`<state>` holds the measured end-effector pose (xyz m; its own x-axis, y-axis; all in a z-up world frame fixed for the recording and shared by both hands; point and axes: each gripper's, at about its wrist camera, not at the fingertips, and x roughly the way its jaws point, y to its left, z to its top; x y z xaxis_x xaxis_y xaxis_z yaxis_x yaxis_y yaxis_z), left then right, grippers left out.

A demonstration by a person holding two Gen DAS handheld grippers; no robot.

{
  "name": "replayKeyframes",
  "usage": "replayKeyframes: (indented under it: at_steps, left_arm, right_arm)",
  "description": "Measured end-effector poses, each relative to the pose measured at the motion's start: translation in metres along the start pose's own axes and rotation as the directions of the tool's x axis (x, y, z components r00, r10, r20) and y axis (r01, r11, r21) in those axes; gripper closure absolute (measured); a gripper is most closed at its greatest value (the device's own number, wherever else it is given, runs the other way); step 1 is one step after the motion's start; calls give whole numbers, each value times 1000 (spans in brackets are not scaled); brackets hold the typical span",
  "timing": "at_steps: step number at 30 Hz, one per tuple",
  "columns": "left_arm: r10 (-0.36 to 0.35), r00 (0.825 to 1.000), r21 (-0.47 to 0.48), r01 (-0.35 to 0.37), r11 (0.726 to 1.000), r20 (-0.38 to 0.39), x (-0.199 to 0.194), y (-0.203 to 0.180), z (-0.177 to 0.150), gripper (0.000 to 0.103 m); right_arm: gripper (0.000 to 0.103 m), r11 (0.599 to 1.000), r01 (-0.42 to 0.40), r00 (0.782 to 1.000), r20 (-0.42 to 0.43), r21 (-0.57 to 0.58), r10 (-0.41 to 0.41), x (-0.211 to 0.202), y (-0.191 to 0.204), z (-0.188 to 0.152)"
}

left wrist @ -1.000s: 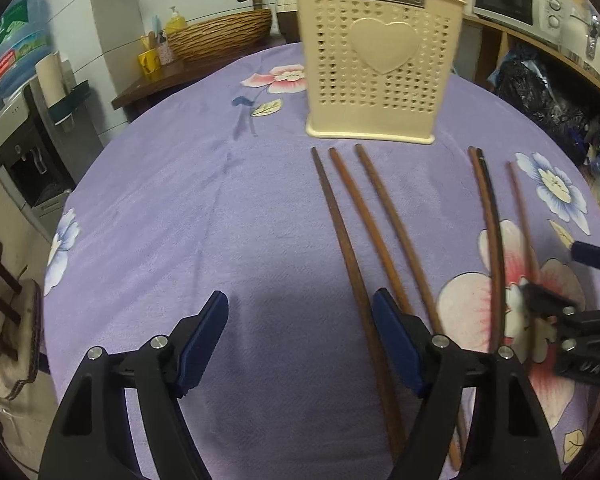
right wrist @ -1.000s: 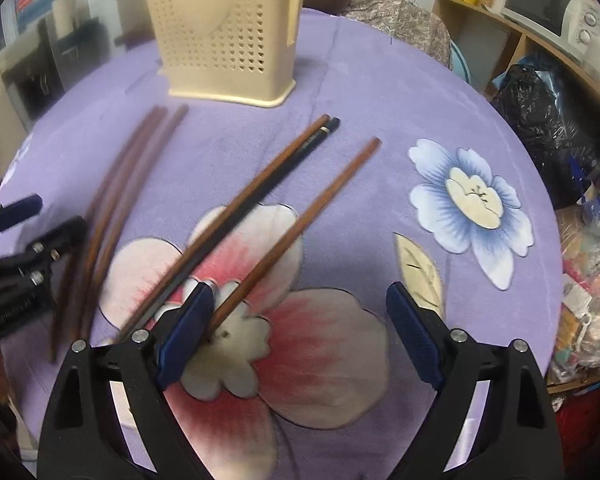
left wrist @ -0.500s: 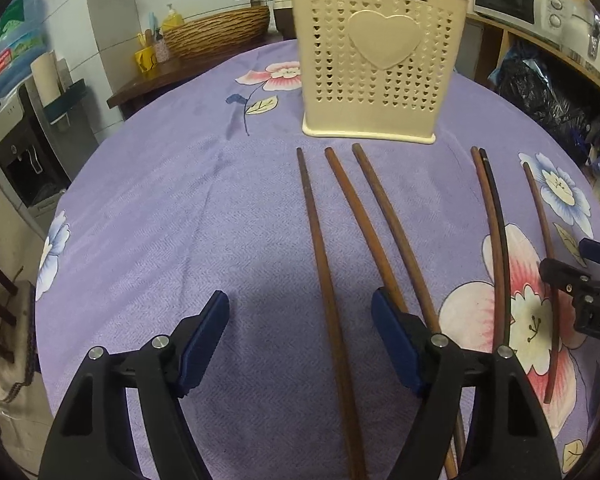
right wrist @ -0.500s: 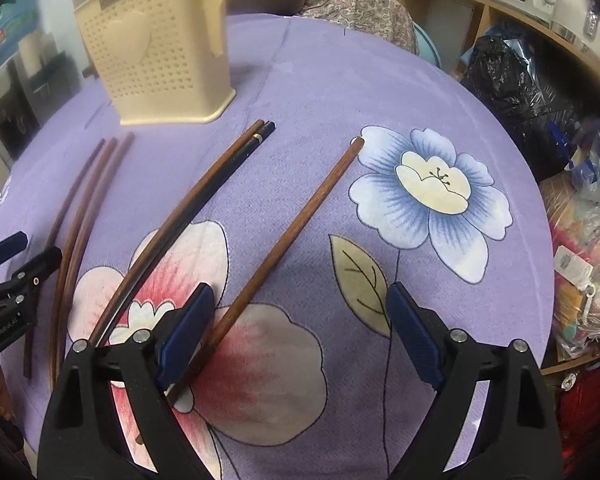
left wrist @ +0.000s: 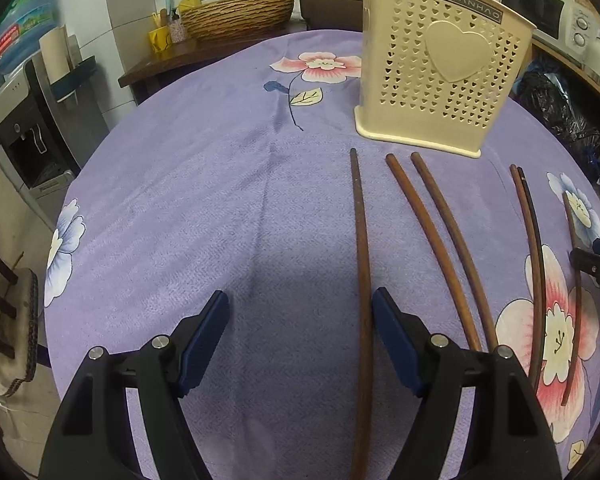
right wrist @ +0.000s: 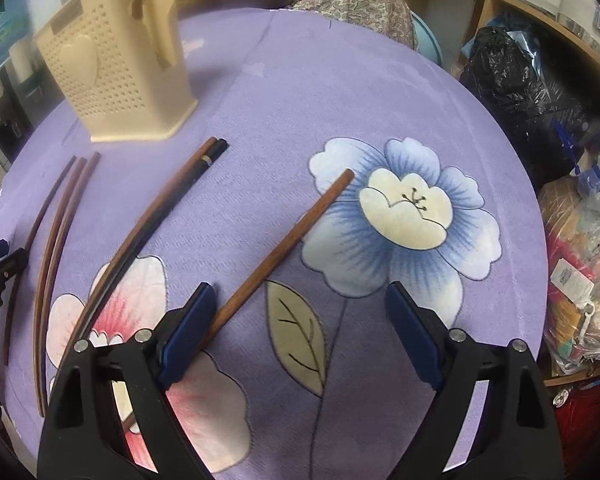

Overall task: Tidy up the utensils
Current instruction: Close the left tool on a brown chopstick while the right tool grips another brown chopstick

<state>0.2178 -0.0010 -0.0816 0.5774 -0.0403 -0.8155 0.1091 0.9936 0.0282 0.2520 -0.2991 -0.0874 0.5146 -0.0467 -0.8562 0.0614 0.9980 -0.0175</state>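
Several brown chopsticks lie on the purple flowered tablecloth [left wrist: 204, 200] in front of a cream perforated utensil holder [left wrist: 440, 76], which also shows in the right wrist view [right wrist: 116, 68]. My left gripper [left wrist: 300, 336] is open and empty; the leftmost chopstick [left wrist: 362, 264] runs just inside its right finger. Two more chopsticks [left wrist: 444, 240] lie to its right. My right gripper [right wrist: 296, 336] is open and empty; a single chopstick [right wrist: 288, 248] passes under its left finger. A brown and black pair [right wrist: 160, 216] lies further left.
A woven basket [left wrist: 236, 12] and small bottles stand on a counter behind the table. Shelves with a microwave [left wrist: 536, 4], black bags [right wrist: 520, 92] and bags of goods crowd the right side. A water dispenser [left wrist: 24, 120] stands at the left, past the table edge.
Both grippers have swung to the right. The left one now has the leftmost chopstick just inside its right finger. The right one shifted toward the blue flower, the single chopstick at its left finger.
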Motion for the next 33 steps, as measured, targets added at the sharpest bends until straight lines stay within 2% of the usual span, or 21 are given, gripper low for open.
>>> replayKeyframes:
  at_steps: [6,11,15,18,23,33]
  left_arm:
    - [2,1000,20,-2,1000,-13,6,-3,10,30]
    - [0,1000,20,0,1000,-21,13,-2,20,30]
    - [-8,1000,20,8,1000,-29,17,-3,26,30]
    - [-8,1000,20,9,1000,-27,19,-4,28,30]
    - [-12,1000,20,13,1000,-28,20,-4,29,30]
    - [-12,1000,16,12,1000,-8,24,-6,35,34]
  right_arm:
    - [21,1000,-1,1000,5,5,0,5,3,8]
    - [33,1000,-10,1000,25,-6,10,8,18,17]
    - [46,1000,-18,999,45,-10,18,12,31,26]
    - [50,999,-31,998,50,-25,32,14,42,33]
    - [52,996,-52,997,49,-72,55,16,64,39]
    - [54,996,-53,996,61,-65,57,14,65,36]
